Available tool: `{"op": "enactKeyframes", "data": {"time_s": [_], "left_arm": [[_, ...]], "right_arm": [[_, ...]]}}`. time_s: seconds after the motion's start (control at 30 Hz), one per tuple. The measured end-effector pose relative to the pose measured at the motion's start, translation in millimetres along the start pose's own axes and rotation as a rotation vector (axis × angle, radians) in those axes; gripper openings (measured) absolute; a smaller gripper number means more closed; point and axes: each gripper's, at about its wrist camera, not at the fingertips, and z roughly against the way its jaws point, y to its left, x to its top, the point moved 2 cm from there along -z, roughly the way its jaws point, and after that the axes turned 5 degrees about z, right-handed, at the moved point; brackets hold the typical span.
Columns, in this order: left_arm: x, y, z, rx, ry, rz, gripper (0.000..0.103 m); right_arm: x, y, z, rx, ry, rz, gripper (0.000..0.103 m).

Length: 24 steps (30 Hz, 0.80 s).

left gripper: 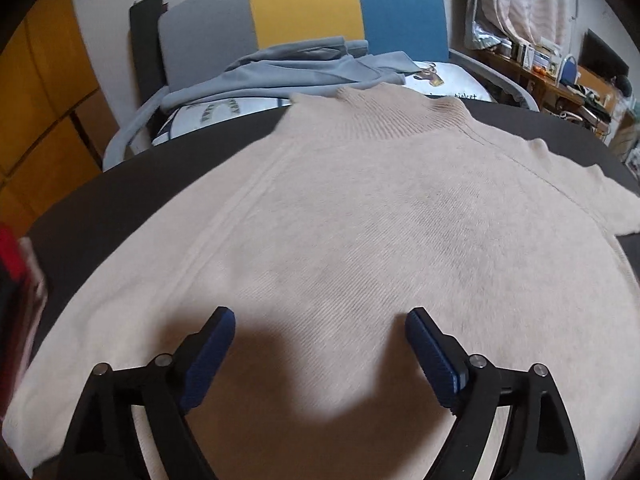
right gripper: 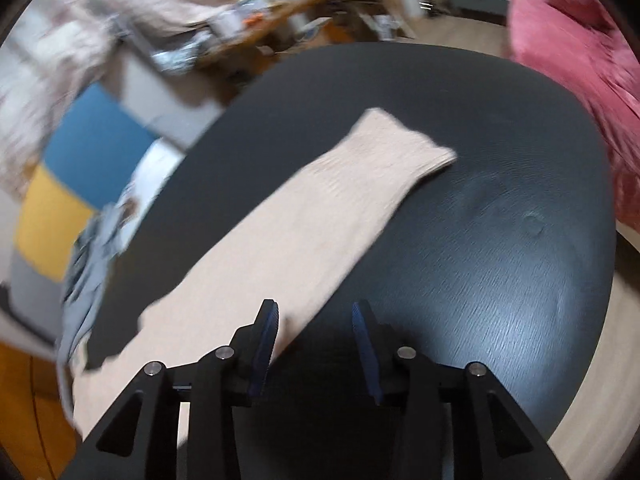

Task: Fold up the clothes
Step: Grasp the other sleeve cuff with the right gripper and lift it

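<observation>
A beige knit sweater (left gripper: pixel 340 220) lies spread flat on a round black table (left gripper: pixel 132 184), its ribbed collar (left gripper: pixel 384 116) at the far side. My left gripper (left gripper: pixel 320 320) hovers wide open just above the sweater's body, with nothing between its blue pads. In the right wrist view one beige sleeve (right gripper: pixel 320 216) stretches out across the black table (right gripper: pixel 480 240), cuff at the far end. My right gripper (right gripper: pixel 314 312) is open over the sleeve's near edge, its left pad above the cloth and its right pad above bare table. That view is motion-blurred.
Behind the table stands a grey, yellow and blue chair (left gripper: pixel 304 8) piled with a grey-blue garment (left gripper: pixel 304 72) and a printed white cushion (left gripper: pixel 452 80). A pink fabric heap (right gripper: pixel 580 80) sits at the right, a cluttered wooden shelf (left gripper: pixel 560 80) beyond, and a wooden cabinet (left gripper: pixel 44 100) at the left.
</observation>
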Motion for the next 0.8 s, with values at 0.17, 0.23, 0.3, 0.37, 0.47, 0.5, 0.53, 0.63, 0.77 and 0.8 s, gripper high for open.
{"op": "enactKeyframes", "data": {"time_s": [0.17,0.23,0.3,0.37,0.47,0.5,0.53,0.63,0.77,0.8], "left_arm": [[-4.9,5.0,-13.8,-0.050,-0.017,0.072,0.103],[-8.6,10.3,-14.0,-0.076,-0.017,0.114,0.103],[-10.0,9.1,-13.3,-0.067,-0.023,0.108,0.103],[-11.1,6.8,-13.2,-0.059,-0.027,0.099,0.103],[-12.3,8.1,-13.7,-0.068,-0.028,0.106,0.103],[-12.4,8.8,-14.0,-0.073,-0.028,0.109,0.103],[-13.1,9.1,-13.7,-0.076,-0.028,0.111,0.103],[-14.3,8.9,-13.4,-0.078,-0.028,0.114,0.103],[-15.4,5.5,-11.9,-0.077,-0.027,0.120,0.103],[-15.5,4.9,-11.7,-0.077,-0.027,0.121,0.103]], "right_arm": [[15.8,-15.1,-21.0,0.023,-0.046,-0.155,0.041],[20.8,-18.1,-25.1,0.041,-0.083,-0.210,0.041],[23.4,-18.0,-29.1,0.047,-0.106,-0.244,0.041],[21.8,-13.8,-33.1,0.043,-0.125,-0.258,0.032],[17.9,-11.1,-40.2,0.067,-0.124,-0.285,0.004],[15.1,-10.8,-44.2,0.091,-0.111,-0.291,0.004],[14.1,-10.2,-48.2,0.114,-0.102,-0.298,0.004],[17.1,5.3,-44.4,0.177,-0.133,-0.299,0.004],[8.2,54.5,-20.7,0.300,-0.142,-0.216,0.004],[5.5,68.2,-14.0,0.334,-0.142,-0.191,0.004]]}}
